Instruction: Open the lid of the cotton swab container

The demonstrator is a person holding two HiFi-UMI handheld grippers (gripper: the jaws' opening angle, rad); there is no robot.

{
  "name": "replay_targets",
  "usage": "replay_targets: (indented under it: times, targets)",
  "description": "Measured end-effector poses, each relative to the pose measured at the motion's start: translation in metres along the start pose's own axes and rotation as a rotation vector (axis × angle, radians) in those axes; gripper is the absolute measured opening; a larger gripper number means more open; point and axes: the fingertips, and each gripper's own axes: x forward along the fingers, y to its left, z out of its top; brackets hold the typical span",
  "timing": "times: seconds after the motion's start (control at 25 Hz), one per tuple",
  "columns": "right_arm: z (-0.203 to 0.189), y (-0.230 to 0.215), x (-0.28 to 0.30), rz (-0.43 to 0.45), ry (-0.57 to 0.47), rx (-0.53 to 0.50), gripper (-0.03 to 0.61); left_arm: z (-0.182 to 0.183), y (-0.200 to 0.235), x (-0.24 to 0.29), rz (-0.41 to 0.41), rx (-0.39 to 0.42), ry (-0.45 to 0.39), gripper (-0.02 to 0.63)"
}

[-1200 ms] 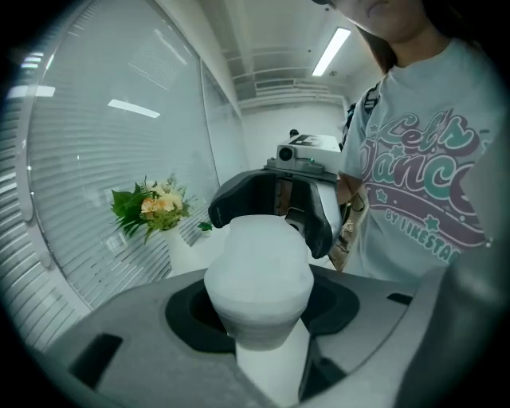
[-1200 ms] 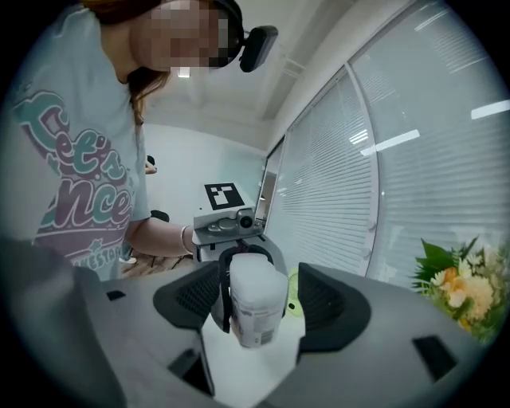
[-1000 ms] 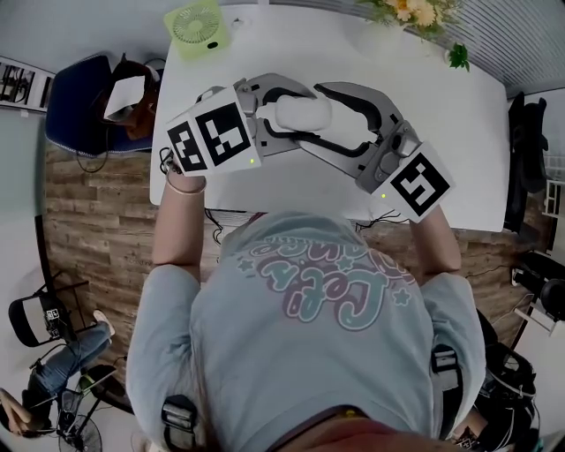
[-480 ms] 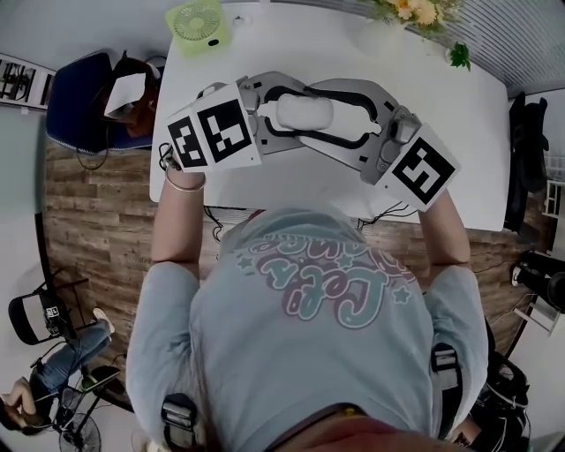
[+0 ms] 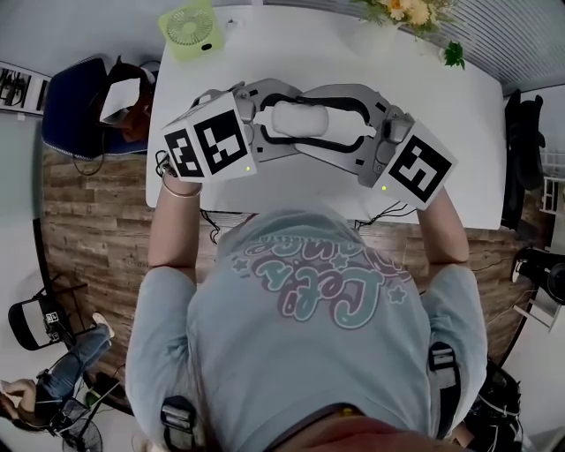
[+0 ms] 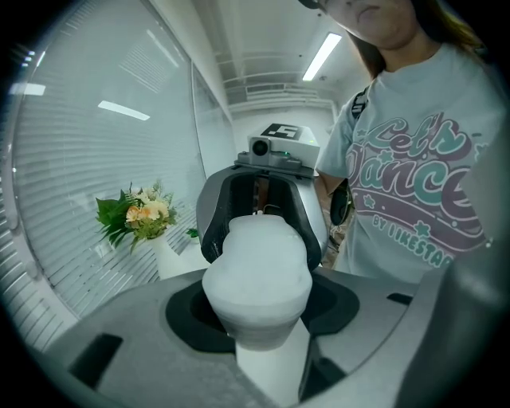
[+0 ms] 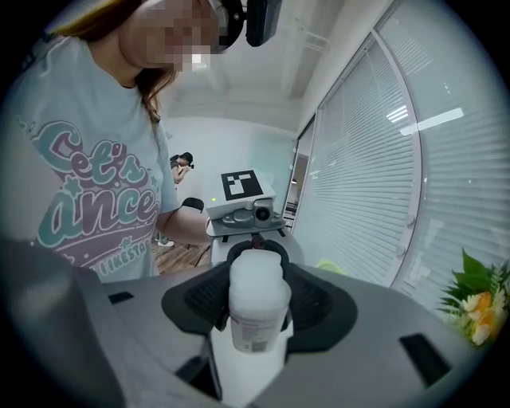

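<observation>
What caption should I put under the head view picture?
Left gripper grips the white cotton swab container above the table; right gripper's fingers have just been closing on its other end.

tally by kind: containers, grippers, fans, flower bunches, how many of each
cotton swab container: 1
grippers: 2, left gripper and right gripper, its fingers have just been closing with the container between them
green fan: 1
flower bunch: 1
total: 5
</observation>
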Motion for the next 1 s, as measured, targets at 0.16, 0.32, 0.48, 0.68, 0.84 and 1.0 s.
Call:
replay_targets:
  times: [0.16, 0.32, 0.48, 0.68, 0.84, 1.0]
  targets:
    - [0.002, 0.0, -0.002, 0.019, -0.013, 0.04, 0.216, 0.003, -0.001, 0.0, -0.008, -0.002, -0.015, 0.202]
    - [0.002, 0.0, -0.002, 0.033, -0.008, 0.058, 0.215, 0.004, -0.002, -0.001, -0.012, -0.003, -0.02, 0.202]
    - [0.0, -0.002, -0.006, 0.043, -0.013, 0.117, 0.215, 0.005, -0.001, 0.002, -0.015, -0.002, -0.033, 0.202]
    - [-0.004, -0.005, -0.011, 0.063, -0.017, 0.184, 0.213, 0.004, 0.001, 0.007, -0.008, 0.017, -0.012, 0.202]
    - [-0.006, -0.006, -0.011, 0.062, -0.017, 0.184, 0.213, 0.003, 0.001, 0.008, -0.017, -0.007, -0.01, 0.202]
    - [-0.003, -0.01, -0.012, 0.041, -0.064, 0.167, 0.219, 0.002, 0.005, 0.008, -0.009, -0.022, -0.008, 0.202]
